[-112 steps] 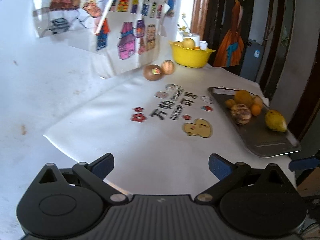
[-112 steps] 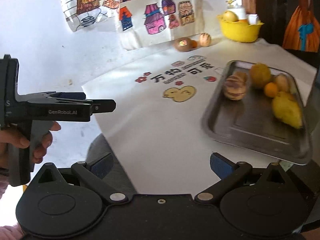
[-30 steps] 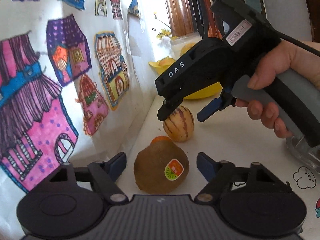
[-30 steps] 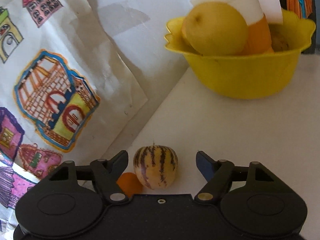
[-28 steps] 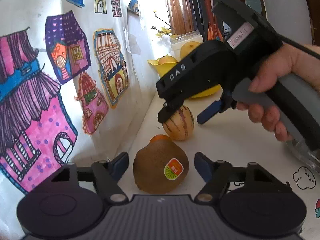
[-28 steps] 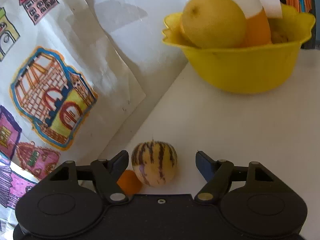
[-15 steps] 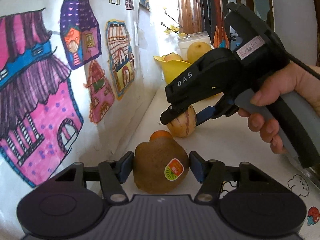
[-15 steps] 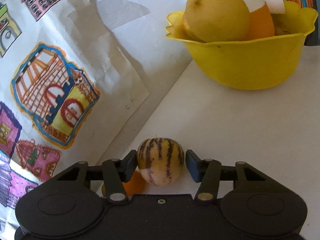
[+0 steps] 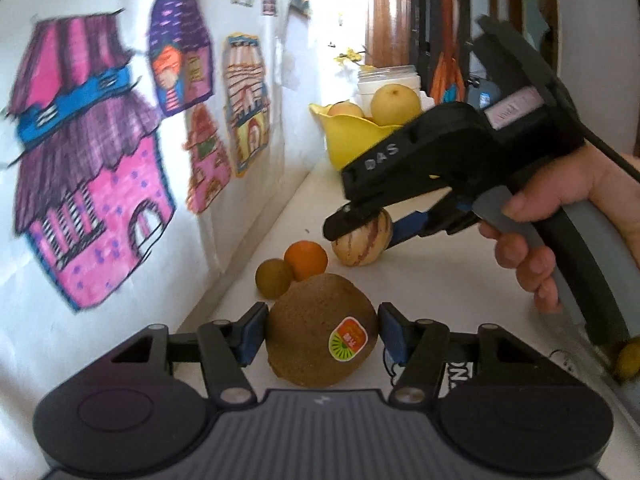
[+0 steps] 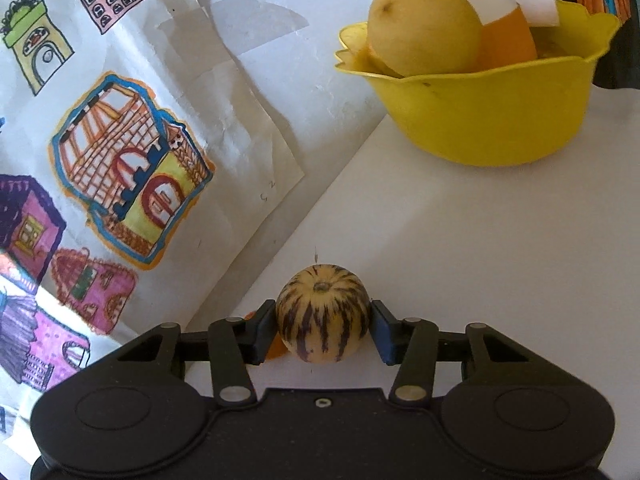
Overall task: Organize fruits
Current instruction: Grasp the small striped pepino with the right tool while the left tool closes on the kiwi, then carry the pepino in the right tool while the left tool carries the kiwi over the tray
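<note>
Beside the yellow bowl (image 10: 488, 120), on the white table (image 10: 500, 264) along the wall of coloured house drawings (image 9: 100, 160), both tools are busy with fruit. Nearest the bowl, the right gripper (image 10: 323, 330) has its jaws pressed against the two sides of a small striped melon (image 10: 322, 314); they have just been closing, and the fruit now sits clamped between the blue pads. From the other side I can see the person's hand (image 9: 560, 216) wrapped around that tool's handle, with the melon (image 9: 362, 238) low over the tabletop, though I cannot tell whether it touches.

Farther from the bowl, the left gripper (image 9: 320, 338) has closed on a brown kiwi (image 9: 322, 330) with a round sticker on its skin; both pads touch its sides. Between the kiwi and the melon lie a little orange (image 9: 306, 260) and a small brownish-green fruit (image 9: 274, 278), touching each other, just in front of the kiwi.

A yellow pear (image 10: 424, 26) tops the bowl, beside a white and orange cup (image 10: 496, 12). A white jar (image 9: 390, 80) stands behind it.
</note>
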Demonstrator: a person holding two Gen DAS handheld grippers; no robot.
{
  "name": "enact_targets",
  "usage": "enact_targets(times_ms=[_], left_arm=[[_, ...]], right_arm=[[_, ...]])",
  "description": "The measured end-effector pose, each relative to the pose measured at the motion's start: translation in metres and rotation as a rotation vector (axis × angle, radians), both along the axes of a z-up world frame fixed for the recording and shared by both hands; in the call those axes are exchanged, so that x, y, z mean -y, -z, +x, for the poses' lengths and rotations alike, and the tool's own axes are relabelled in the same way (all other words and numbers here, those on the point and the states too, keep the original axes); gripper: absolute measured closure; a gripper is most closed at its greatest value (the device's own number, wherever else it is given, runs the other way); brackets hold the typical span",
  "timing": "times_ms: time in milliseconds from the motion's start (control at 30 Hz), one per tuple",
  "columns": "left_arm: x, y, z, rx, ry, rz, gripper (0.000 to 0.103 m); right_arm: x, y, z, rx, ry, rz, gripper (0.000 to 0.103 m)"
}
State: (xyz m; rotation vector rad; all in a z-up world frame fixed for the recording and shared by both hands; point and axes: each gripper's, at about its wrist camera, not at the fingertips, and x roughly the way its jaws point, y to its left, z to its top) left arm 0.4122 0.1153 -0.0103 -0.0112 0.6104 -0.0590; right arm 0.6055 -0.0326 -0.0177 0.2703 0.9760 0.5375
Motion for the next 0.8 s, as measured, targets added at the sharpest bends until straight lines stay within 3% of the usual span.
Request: enact_targets(times_ms=[100,533,800], left_arm=[[-0.003,0.000,-0.006,-0.011,-0.010,-0.038,0.039],[-0.002,-0.005,-0.034,-0.033,-0.047,-0.072,0.040],[-0.006,-0.011,-0.060,-0.089,-0.091,-0.136,0.040]], right_arm=[[0.004,-0.003,-0.009,-0.002,-0.008,-0.010,0.052],[0.017,-0.007,-0.045,0.002,-0.040,-0.038,0.053],[0.027,-0.015,-0.070,-0.009,-0.065,0.027,0.053]])
